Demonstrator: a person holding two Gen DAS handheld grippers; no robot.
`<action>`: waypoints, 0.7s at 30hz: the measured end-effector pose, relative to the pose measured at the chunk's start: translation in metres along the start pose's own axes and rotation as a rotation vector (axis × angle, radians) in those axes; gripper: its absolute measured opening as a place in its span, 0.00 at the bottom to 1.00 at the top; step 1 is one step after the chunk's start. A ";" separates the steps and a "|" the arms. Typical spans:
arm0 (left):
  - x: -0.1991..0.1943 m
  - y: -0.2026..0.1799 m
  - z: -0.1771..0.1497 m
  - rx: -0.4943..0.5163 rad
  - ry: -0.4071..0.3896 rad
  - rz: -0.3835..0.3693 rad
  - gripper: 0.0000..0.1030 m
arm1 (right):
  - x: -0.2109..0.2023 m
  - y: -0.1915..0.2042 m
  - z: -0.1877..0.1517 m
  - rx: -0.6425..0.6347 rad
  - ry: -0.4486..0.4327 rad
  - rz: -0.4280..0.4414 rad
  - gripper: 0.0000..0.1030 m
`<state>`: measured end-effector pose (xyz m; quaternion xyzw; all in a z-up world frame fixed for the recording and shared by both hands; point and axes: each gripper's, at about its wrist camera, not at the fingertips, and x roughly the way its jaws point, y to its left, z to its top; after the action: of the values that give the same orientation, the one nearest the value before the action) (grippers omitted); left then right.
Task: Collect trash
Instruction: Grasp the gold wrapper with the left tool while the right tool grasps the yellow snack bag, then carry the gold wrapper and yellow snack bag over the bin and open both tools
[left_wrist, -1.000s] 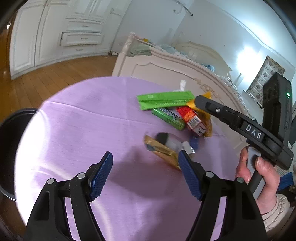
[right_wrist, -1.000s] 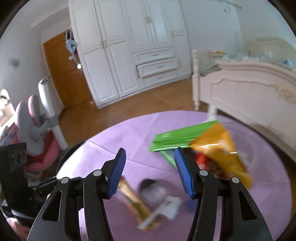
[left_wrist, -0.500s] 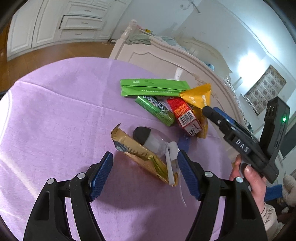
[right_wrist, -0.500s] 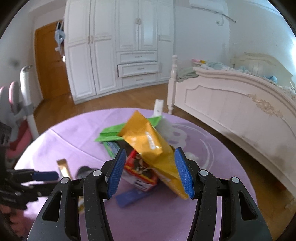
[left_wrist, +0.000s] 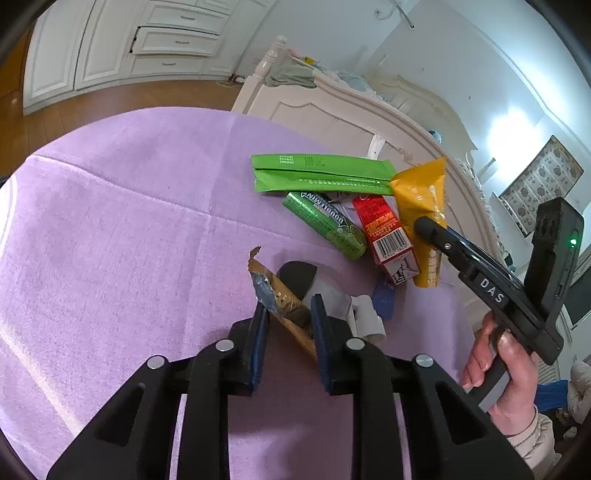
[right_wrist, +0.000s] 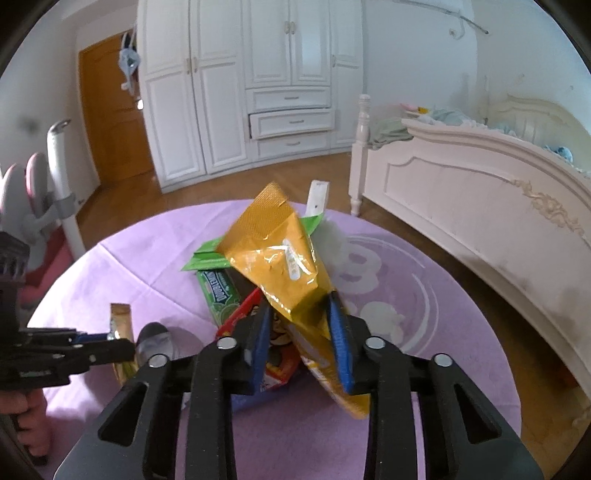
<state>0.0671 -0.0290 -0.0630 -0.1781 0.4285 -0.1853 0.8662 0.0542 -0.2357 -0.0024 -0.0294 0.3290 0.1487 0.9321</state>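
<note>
Trash lies on a round table with a purple cloth (left_wrist: 110, 229). My left gripper (left_wrist: 290, 317) is shut on a torn gold wrapper (left_wrist: 280, 299), beside a small bottle with a black cap (left_wrist: 310, 280). My right gripper (right_wrist: 301, 325) is shut on a yellow snack bag (right_wrist: 277, 258), which stands up between the pads; the bag also shows in the left wrist view (left_wrist: 421, 195). Under it lie a red carton (left_wrist: 384, 232), a green gum pack (left_wrist: 325, 225) and a long green packet (left_wrist: 317, 177).
A white bed frame (right_wrist: 480, 195) stands close behind the table on the right. White wardrobes (right_wrist: 258, 81) and a wooden door (right_wrist: 110, 110) line the far wall. A pink chair (right_wrist: 22, 206) stands at the left. A blue scrap (left_wrist: 384, 302) lies by the bottle.
Both grippers were open and have closed: the left on the gold wrapper, the right on the yellow bag. Both moved down closer to the pile.
</note>
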 end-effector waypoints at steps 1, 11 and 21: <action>-0.002 -0.001 -0.001 0.004 -0.010 0.002 0.17 | -0.003 -0.001 0.000 0.008 -0.007 0.002 0.25; -0.030 0.008 -0.002 -0.003 -0.100 -0.010 0.10 | -0.045 0.004 0.011 0.103 -0.091 0.076 0.22; -0.089 0.052 -0.003 -0.079 -0.211 0.015 0.10 | -0.056 0.074 0.031 0.064 -0.090 0.232 0.22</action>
<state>0.0232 0.0576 -0.0290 -0.2274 0.3431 -0.1420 0.9002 0.0097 -0.1745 0.0598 0.0454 0.2928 0.2462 0.9228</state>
